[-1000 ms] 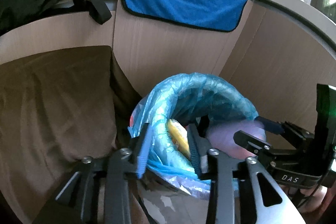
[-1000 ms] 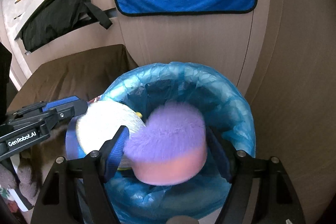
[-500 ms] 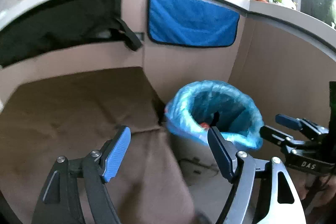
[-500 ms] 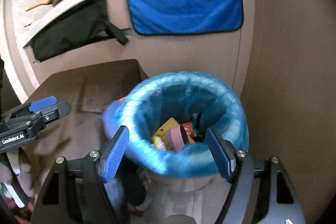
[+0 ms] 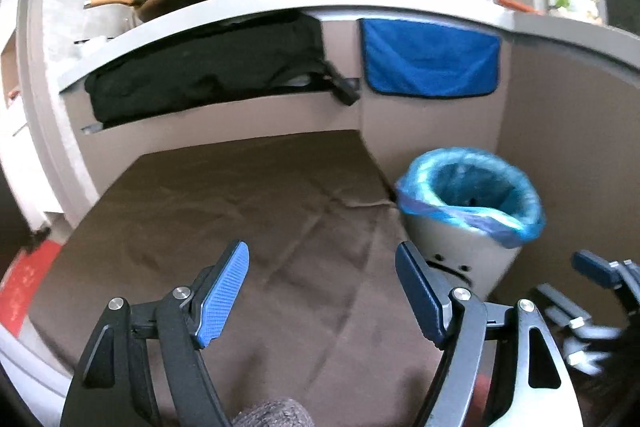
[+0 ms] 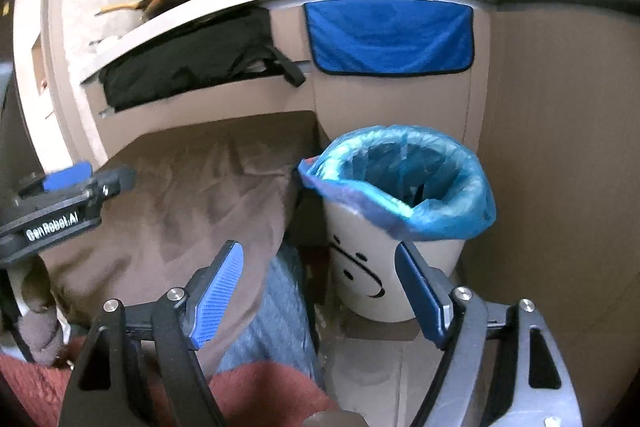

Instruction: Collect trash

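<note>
Both grippers are pulled back from the trash bin (image 6: pixel 400 227), and neither one holds anything. The left gripper (image 5: pixel 322 291) has its jaws wide, having just been opening, with only the brown cloth (image 5: pixel 240 207) showing between them. The right gripper (image 6: pixel 318 289) has wide jaws too, and nothing sits between them.

The white bin with the blue bag (image 5: pixel 472 191) stands at the right of the left wrist view, in the corner under the blue towel (image 5: pixel 430 61). In the right wrist view it sits in the middle, just past the right jaw. I cannot see what is inside it — the bag is dark at the bottom.

The cloth looks bare here, so I think the next step is to find more trash. To do it well, keep the jaws wide, look over the cloth and the floor slowly, and stay clear of the bin's thin bag — it could snag and pull loose.
</note>
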A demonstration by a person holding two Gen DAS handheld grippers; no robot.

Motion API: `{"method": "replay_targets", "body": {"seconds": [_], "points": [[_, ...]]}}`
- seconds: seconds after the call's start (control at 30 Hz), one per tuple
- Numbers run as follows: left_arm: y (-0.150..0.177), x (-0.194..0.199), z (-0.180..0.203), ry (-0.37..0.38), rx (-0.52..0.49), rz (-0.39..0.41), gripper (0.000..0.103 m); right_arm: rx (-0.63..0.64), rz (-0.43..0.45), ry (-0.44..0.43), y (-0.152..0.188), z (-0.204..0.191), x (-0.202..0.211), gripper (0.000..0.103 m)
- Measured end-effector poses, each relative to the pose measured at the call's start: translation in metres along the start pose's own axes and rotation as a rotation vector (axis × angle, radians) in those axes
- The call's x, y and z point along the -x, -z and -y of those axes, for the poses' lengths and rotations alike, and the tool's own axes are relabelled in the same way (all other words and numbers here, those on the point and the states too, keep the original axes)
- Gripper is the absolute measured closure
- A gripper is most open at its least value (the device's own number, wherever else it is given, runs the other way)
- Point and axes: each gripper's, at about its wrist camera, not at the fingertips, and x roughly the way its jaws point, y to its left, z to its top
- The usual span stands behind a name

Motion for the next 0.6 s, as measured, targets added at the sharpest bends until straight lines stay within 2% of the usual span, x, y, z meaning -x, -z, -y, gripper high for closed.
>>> {"method": "replay_targets", "body": {"seconds": [0.13, 0.37, 0.6], "points": [[0.006, 0.017, 0.005, -0.003, -0.024, 0.040, 0.027, 0.027, -0.005, 0.003, 0.006, -0.008, 0.004, 0.027], [0.010, 0.022, 0.002, -0.058, -0.002, 0.016, 0.027, 0.009, 0.037, 0.027, 0.008, -0.006, 0.019, 0.027], [0.012, 0.018, 0.000, -0.054, -0.007, -0.014, 0.027, 0.002, 0.025, 0.028, 0.009, -0.003, 0.017, 0.027]]}}
